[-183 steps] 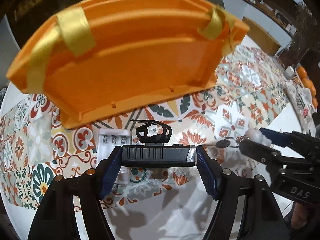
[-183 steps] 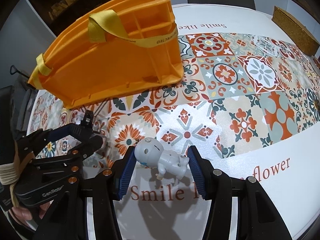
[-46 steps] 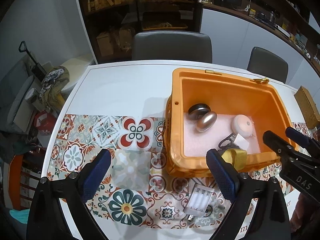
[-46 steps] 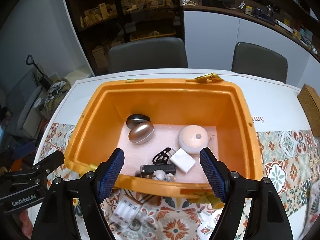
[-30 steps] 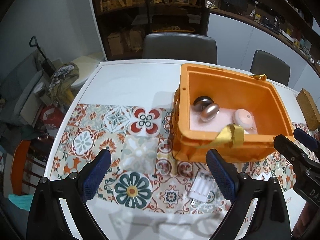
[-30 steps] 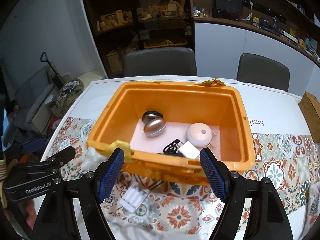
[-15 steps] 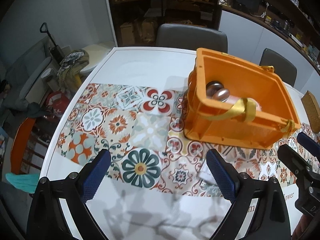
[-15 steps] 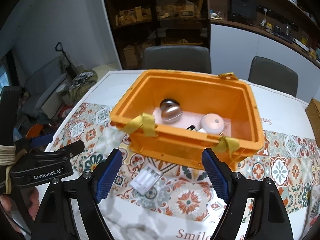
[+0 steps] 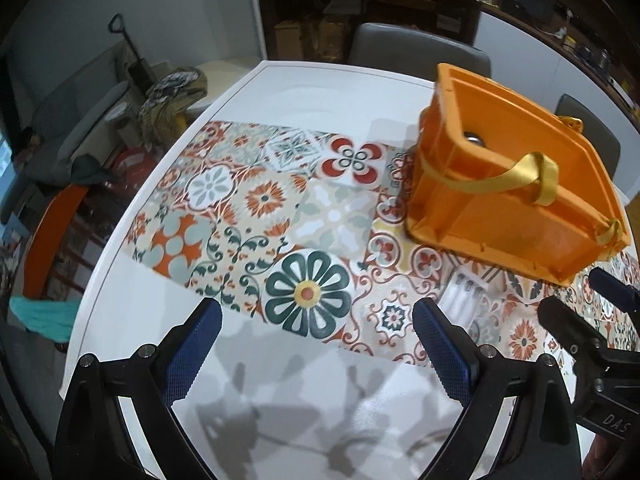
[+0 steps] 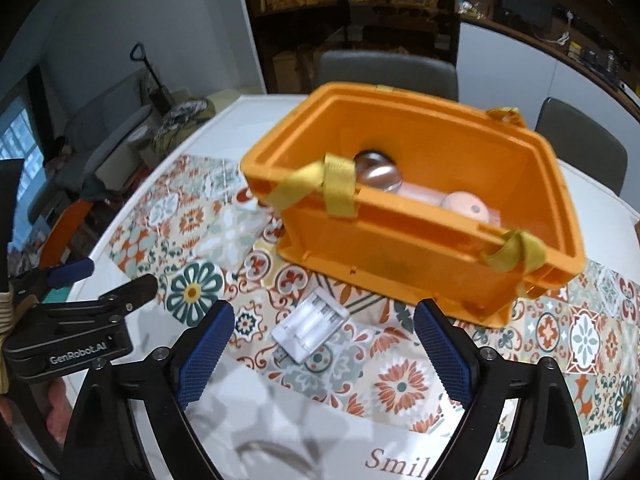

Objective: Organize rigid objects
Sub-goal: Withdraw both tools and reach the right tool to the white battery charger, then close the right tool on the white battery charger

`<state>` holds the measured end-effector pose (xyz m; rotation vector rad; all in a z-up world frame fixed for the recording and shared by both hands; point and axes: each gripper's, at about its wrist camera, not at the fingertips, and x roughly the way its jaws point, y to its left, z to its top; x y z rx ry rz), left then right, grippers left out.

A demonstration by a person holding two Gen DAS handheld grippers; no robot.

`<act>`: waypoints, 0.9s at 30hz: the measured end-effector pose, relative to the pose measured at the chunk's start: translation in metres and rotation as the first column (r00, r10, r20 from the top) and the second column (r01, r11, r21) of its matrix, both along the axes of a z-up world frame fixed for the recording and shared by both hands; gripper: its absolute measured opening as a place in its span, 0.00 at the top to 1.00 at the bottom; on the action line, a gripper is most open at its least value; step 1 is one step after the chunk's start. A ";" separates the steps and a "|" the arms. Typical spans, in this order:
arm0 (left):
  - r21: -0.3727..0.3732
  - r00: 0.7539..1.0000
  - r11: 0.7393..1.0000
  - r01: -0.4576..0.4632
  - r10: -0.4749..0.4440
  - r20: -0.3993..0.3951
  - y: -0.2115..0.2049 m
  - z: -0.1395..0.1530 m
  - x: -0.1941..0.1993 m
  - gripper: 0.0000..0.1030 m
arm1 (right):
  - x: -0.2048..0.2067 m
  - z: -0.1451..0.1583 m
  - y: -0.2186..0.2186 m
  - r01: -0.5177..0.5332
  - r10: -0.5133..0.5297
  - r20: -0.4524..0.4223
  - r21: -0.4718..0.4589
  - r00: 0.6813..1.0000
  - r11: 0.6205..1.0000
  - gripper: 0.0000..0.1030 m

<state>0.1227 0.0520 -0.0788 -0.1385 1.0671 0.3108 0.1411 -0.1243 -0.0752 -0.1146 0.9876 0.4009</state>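
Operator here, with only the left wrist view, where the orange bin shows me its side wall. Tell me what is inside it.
Observer: The right wrist view looks into the orange bin. A metallic egg-shaped thing lies at its back left.
Operator: Give me the rest.
Observer: A round pinkish puck sits to the right of the egg.
Operator: Now place the white battery case against the right tool.
Observer: The white battery case lies flat on the patterned mat in front of the bin. It is framed between the fingers of the right tool, whose jaws have just been opening, and nothing touches it.
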 end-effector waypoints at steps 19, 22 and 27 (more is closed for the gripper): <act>0.016 0.988 0.995 -0.098 0.099 -0.115 0.010 -0.062 -0.011 0.05 | 0.013 -0.063 0.031 -0.160 0.153 -0.086 -0.081 0.985 0.984 0.09; 0.028 0.985 0.993 -0.113 0.115 -0.127 0.011 -0.068 -0.011 0.05 | 0.018 -0.075 0.033 -0.171 0.160 -0.114 -0.090 0.980 0.981 0.09; 0.029 0.980 0.992 -0.123 0.126 -0.151 0.012 -0.079 -0.010 0.05 | 0.026 -0.092 0.034 -0.173 0.158 -0.151 -0.088 0.976 0.981 0.09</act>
